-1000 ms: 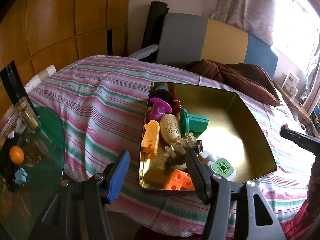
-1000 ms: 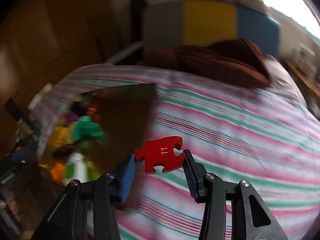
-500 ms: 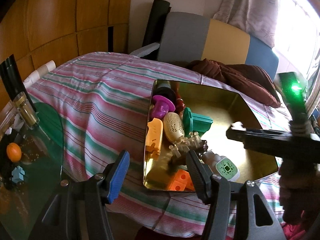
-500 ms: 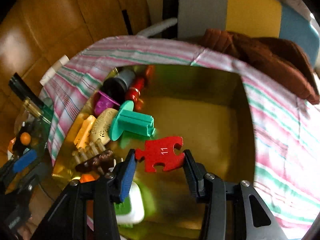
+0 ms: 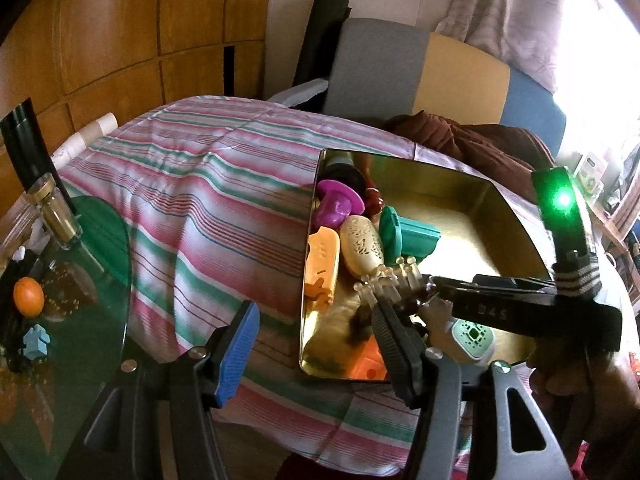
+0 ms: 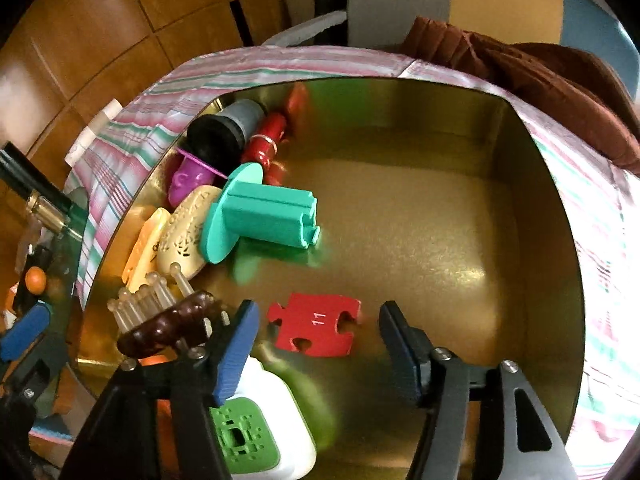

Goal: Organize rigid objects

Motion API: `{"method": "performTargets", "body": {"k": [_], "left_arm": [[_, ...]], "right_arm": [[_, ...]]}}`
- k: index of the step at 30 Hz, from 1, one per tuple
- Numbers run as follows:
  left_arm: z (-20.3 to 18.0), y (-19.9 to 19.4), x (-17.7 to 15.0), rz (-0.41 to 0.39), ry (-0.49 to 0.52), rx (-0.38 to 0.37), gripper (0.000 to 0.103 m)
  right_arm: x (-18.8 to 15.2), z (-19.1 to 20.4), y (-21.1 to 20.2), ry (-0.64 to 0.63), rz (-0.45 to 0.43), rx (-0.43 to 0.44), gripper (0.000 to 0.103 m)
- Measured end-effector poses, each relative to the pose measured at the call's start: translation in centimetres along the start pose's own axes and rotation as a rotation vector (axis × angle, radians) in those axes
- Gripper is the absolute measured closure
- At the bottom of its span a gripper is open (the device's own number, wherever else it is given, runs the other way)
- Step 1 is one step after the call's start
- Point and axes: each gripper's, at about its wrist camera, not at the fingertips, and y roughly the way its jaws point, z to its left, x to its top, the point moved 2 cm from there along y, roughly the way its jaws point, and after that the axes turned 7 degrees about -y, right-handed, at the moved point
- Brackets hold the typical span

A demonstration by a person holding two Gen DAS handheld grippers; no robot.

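A gold metal tray [image 6: 540, 240] lies on the striped bed cover and holds several toys along its left side. A red puzzle piece marked 11 [image 6: 316, 325] lies flat on the tray floor between my right fingers, touching neither. My right gripper [image 6: 316, 340] is open, low over the tray's near part. My left gripper [image 5: 316, 344] is open and empty, in front of the tray's [image 5: 508, 208] near left corner. The right gripper's body [image 5: 520, 312] reaches over the tray in the left wrist view.
In the tray lie a teal spool [image 6: 260, 216], a cream oval case [image 6: 182, 236], a brown hair brush [image 6: 168, 324], a white and green box [image 6: 264, 432], a purple toy [image 6: 188, 176]. A glass side table [image 5: 60, 320] stands left. A brown cushion [image 6: 540, 80] lies behind.
My right gripper moved over the tray, lowered and opened. The red puzzle piece left its grip and now lies on the tray floor. The left gripper barely moved.
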Motion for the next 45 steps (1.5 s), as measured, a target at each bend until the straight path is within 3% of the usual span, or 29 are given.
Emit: {"method": "performTargets", "body": {"k": [5,14,18,26,28,31,41,45], "left_arm": [[-0.3,-0.3,0.1,-0.015,0.008,0.005,0.043],[-0.9,-1.3,0.2,-0.048,0.020,0.024,0.043],[-1.5,-2.0,0.2,-0.073,0.025,0.013,0.043],[-3.2,-3.2,0.0,-0.101,0.036,-0.015,0.041],[-3.5,-3.6,0.0,-0.111,0.031,-0.020,0.032],[-4.0,-4.2,-0.3,-0.135,0.022,-0.007,0.029],[-5.2,-5.3,-0.6,-0.184,0.039,0.129,0.028],[-4.8,-5.9,-0.2,-0.191,0.004,0.136,0.028]], "right_arm": [[0.2,0.2,-1.6,-0.013,-0.062,-0.029,0.026],[-0.2,0.8,-5.9,-0.005,-0.194,-0.136,0.016],[-1.1,0.4,-8.2,0.024,-0.253,-0.217,0.001],[-3.0,-0.3,-12.8,0.081,-0.366,-0.391,0.000],[-3.5,-0.3,-13.8,0.087,-0.398,-0.408,0.000],[-4.4,0.1,-14.7,0.072,-0.436,-0.437,0.000],[-6.4,-0.6,-15.2,0.135,-0.453,-0.368,0.000],[-6.5,-0.8,-15.2,0.147,-0.445,-0.347,0.000]]}}
